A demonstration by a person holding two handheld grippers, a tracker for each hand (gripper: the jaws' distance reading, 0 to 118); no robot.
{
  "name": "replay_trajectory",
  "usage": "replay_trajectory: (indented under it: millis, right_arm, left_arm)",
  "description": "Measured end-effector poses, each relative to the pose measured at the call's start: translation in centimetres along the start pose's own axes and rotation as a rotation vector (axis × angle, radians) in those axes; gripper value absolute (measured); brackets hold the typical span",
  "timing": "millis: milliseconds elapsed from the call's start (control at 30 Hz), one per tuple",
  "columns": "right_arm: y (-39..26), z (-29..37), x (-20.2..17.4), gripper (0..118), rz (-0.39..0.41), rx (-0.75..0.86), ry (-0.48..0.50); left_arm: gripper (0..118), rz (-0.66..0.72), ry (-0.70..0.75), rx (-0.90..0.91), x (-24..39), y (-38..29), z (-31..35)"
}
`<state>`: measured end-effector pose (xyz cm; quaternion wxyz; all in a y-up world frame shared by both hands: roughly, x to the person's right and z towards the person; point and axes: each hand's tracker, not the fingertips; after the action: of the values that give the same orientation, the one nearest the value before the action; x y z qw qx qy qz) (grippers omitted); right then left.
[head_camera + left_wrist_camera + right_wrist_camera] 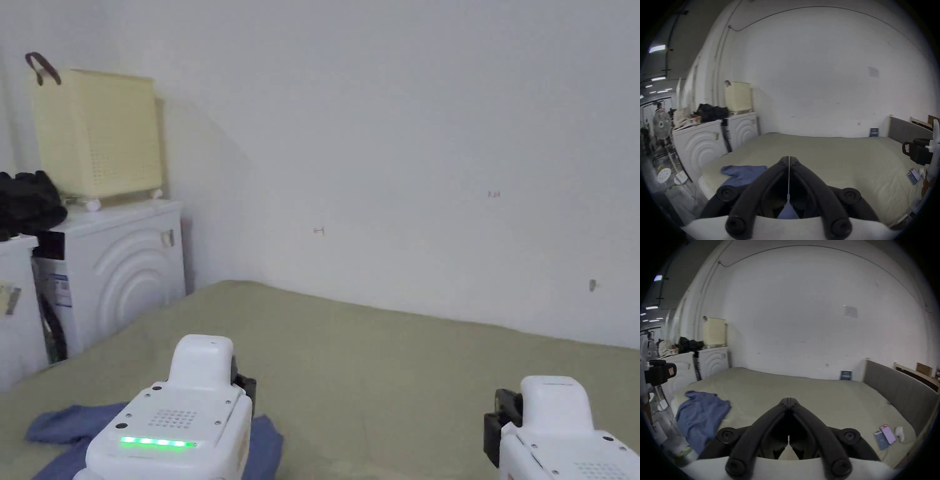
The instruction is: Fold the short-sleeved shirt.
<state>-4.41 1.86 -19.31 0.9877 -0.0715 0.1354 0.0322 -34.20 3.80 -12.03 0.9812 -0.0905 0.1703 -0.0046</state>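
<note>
Both my jaws closed, empty

My left gripper (789,157) and right gripper (788,398) hover — crumpled blue shirt (702,415) (soft cotton) lies at the bed's (802,392) left edge.

A bed (802,391) under an olive-green sheet stands against a white wall, a grey headboard (893,389) at its right end. A crumpled blue shirt (701,415) lies at the left near corner, partly over the edge. Well apart, near the headboard, lie two phones (885,436) side by side and a small white object (899,434).
</note>
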Motion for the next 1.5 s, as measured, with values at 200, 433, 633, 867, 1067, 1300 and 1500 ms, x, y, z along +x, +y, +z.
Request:
replay_trajectory:
  millis: [200, 433, 633, 867, 1067, 1300, 1500]
  right_arm:
    - [0.6, -2.9, -7.0, 0, -0.001, 0.010, 0.165]
    - [0.1, -4.7, -11.3, 0, 0.002, 0.010, 0.254]
    - [-0.6, -6.1, -11.7, 0, -0.006, -0.029, 0.267]
    - [-2.8, -7.9, -10.7, 0, 0.019, -0.075, 0.235]
    - [-6.0, -9.7, -9.0, 0, 0.023, -0.155, 0.216]
    - [-9.2, -11.3, -7.1, 0, -0.012, -0.233, 0.196]
    - [-12.1, -11.6, -5.6, 0, -0.013, -0.312, 0.181]
  left_arm:
    - [2, 0.046, 0.183, -0.020, -8.2, -0.1, 1.0]
    - [2, 0.040, 0.260, -0.049, -12.6, -1.1, 1.5]
    - [2, 0.035, 0.273, -0.063, -13.6, -2.3, 0.0]
    - [2, 0.051, 0.207, -0.168, -13.3, -4.4, -5.7]
    - [2, 0.040, 0.114, -0.344, -11.7, -9.0, -13.4]
    - [2, 0.098, 0.010, -0.577, -10.2, -13.7, -23.3]
    - [118, 0.126, -0.033, -0.734, -9.8, -17.0, -29.5]
